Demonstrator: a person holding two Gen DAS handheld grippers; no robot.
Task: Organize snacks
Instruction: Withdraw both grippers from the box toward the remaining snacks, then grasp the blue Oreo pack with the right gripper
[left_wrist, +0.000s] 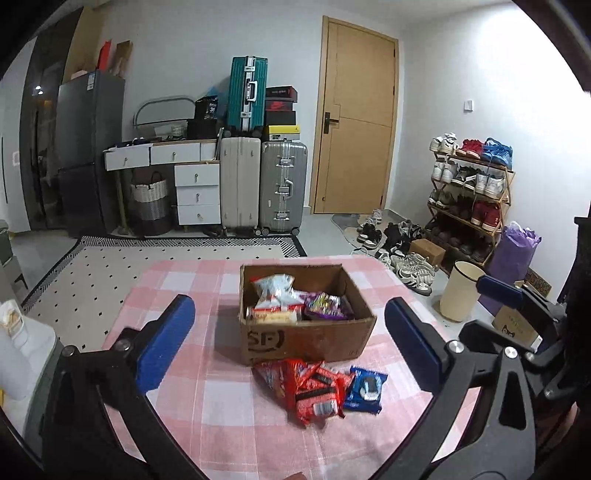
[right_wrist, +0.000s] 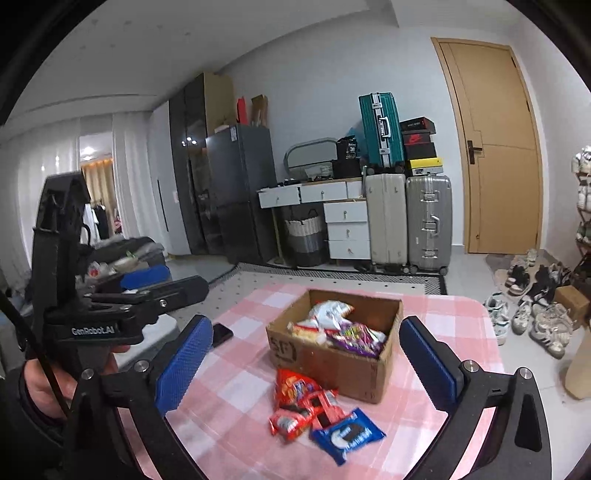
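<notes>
1. Both tools hover above the near edge of the bench (left_wrist: 177, 417), which wears a pink checked cloth; neither touches anything yet.
2. The left hand-held gripper (left_wrist: 291, 332) is released, its blue pads spread wide with nothing between them. The right hand-held gripper (right_wrist: 306, 365) is released too, jaws wide and empty.
3. The cardboard box (left_wrist: 306, 339) sits near the middle of the bench, open at the top and partly filled: a white-and-red bag (left_wrist: 275, 291), a purple packet (left_wrist: 328, 306) and a pale bar-shaped pack (left_wrist: 275, 316) lie inside.
4. Just in front of the box, towards the near edge, a small heap waits on the cloth: several red packets (left_wrist: 306, 387) overlapping one another, and a blue cookie packet (left_wrist: 365, 387) touching their right side.
5. A dark phone (right_wrist: 221, 334) lies towards the left edge of the bench, apart from the snacks.
6. My read: we're mid-task, between picks. Some snacks are boxed and the loose heap remains.
7. The next move calls for one gripper to drop onto a single packet. The blue one at the heap's right side looks like the cleanest target for the right gripper, since it lies clear of the overlap.
8. Watch the red ones: soft, crinkly and stacked, so a pinch could drag a neighbour along. Close across the packet's edge, lift, then release over the box opening.
</notes>
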